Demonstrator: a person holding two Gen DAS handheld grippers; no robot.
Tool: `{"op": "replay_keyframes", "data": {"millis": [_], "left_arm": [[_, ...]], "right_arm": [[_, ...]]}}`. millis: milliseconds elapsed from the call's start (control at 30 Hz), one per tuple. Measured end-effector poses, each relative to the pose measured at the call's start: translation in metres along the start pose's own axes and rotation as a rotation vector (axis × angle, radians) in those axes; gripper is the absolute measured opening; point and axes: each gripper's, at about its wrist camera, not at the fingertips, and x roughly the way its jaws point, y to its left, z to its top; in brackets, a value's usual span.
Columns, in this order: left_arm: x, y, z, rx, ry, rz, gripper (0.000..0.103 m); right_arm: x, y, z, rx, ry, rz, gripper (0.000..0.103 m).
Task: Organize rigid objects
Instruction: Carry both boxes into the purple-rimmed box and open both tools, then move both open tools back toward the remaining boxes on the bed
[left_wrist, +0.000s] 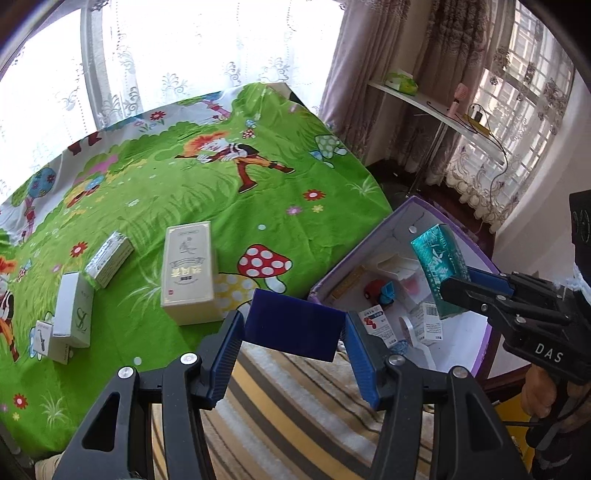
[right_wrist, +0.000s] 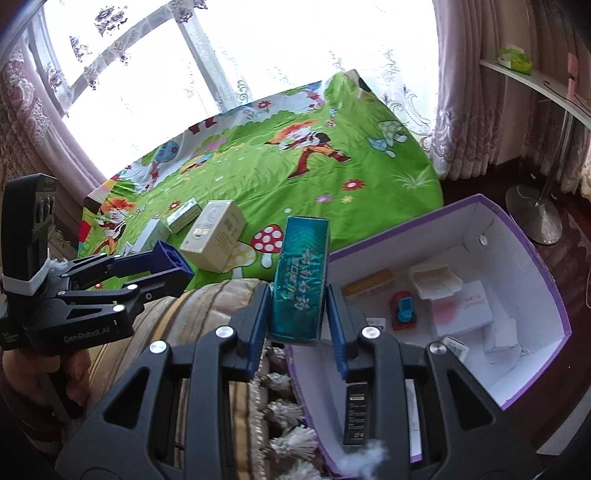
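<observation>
A person is holding a two-finger gripper in each hand above the near edge of a bed covered by a bright green cartoon sheet (left_wrist: 229, 206) with mushrooms and flowers.

The left gripper (left_wrist: 293, 325) is pinching a dark blue box (left_wrist: 291, 325) between its blue fingers (left_wrist: 227, 354), one finger pressing on each side. The box is hanging over a striped, fringed blanket (left_wrist: 295, 413) at the bed's edge, just left of an open purple storage box (left_wrist: 491, 343) with a white lining.

The right gripper (right_wrist: 299, 310) is pinching a tall teal foil carton (right_wrist: 301, 284) between its fingers (right_wrist: 258, 321), holding it upright. From the left wrist view, this carton is hovering over the purple storage box, above its contents.

Inside the storage box are lying several small items: a red and blue toy car (right_wrist: 404, 310), a white plastic tray (right_wrist: 434, 278), a yellowish packet (right_wrist: 367, 282), some small white printed cartons (left_wrist: 428, 323) and a black box (right_wrist: 356, 413) near the front wall.

Still lying on the green sheet are a tall cream box (left_wrist: 188, 275), a silver box (left_wrist: 109, 258) resting at an angle, a white box (left_wrist: 72, 310) with grey lettering, and a small white box (left_wrist: 42, 338) touching it.

Lace curtains (left_wrist: 207, 48) are hanging before a bright window behind the bed. A white shelf (left_wrist: 436, 107) is standing at the right.
</observation>
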Motion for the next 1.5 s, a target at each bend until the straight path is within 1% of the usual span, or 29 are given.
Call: {"op": "replay_keyframes", "data": {"millis": [267, 500, 633, 800, 833, 900, 967, 1000, 1067, 1233, 1500], "left_arm": [[0.012, -0.046, 0.009, 0.124, 0.032, -0.054, 0.056], [0.021, -0.078, 0.008, 0.219, 0.064, -0.079, 0.056], [0.027, -0.09, 0.009, 0.258, 0.081, -0.088, 0.056], [0.034, -0.104, 0.006, 0.321, 0.112, -0.108, 0.057], [0.036, -0.106, 0.006, 0.329, 0.123, -0.105, 0.057], [0.039, -0.107, 0.004, 0.328, 0.132, -0.099, 0.062], [0.038, -0.106, 0.004, 0.321, 0.132, -0.109, 0.065], [0.038, -0.106, 0.004, 0.317, 0.129, -0.11, 0.066], [0.036, -0.103, 0.005, 0.304, 0.123, -0.114, 0.066], [0.029, -0.092, 0.008, 0.259, 0.098, -0.125, 0.066], [0.013, -0.055, 0.012, 0.17, 0.049, -0.099, 0.066]], "right_arm": [[-0.013, -0.06, -0.015, 0.092, 0.009, -0.103, 0.035], [-0.021, -0.108, -0.025, 0.172, 0.025, -0.191, 0.035], [-0.024, -0.126, -0.028, 0.207, 0.029, -0.216, 0.036], [-0.025, -0.136, -0.03, 0.225, 0.04, -0.248, 0.036], [-0.024, -0.138, -0.03, 0.234, 0.045, -0.259, 0.037], [-0.024, -0.141, -0.03, 0.25, 0.052, -0.266, 0.045], [-0.025, -0.143, -0.031, 0.262, 0.057, -0.266, 0.06], [-0.025, -0.144, -0.031, 0.273, 0.06, -0.261, 0.062], [-0.026, -0.145, -0.031, 0.286, 0.063, -0.25, 0.063], [-0.03, -0.133, -0.026, 0.257, 0.055, -0.242, 0.063], [-0.031, -0.092, -0.01, 0.172, 0.039, -0.194, 0.063]]}}
